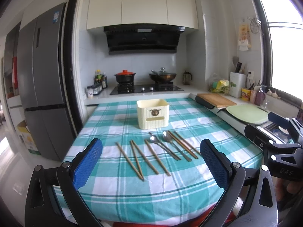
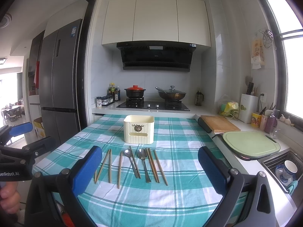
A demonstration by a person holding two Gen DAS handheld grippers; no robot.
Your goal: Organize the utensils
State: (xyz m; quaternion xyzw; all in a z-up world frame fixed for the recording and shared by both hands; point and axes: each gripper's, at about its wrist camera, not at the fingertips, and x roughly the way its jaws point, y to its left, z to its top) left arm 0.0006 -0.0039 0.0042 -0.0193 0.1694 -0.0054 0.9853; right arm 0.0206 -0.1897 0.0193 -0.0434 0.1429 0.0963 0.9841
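Several wooden chopsticks [image 1: 134, 158] and two metal spoons [image 1: 163, 146] lie in a row on the teal-and-white checked cloth [image 1: 151, 189]. A cream utensil holder [image 1: 153, 113] stands upright behind them. My left gripper [image 1: 151, 151] is open and empty, held above the near edge of the table in front of the row. In the right wrist view the chopsticks [image 2: 109, 165], spoons [image 2: 130, 160] and holder [image 2: 139, 129] show again. My right gripper [image 2: 149, 159] is open and empty, also in front of the row.
A stove with a red-lidded pot [image 2: 134, 91] and a wok [image 2: 171, 94] stands behind the table. A wooden board [image 2: 219, 125], a green board [image 2: 251, 143] and a sink with dishes [image 2: 286, 170] run along the right. A grey fridge [image 1: 43, 81] stands left.
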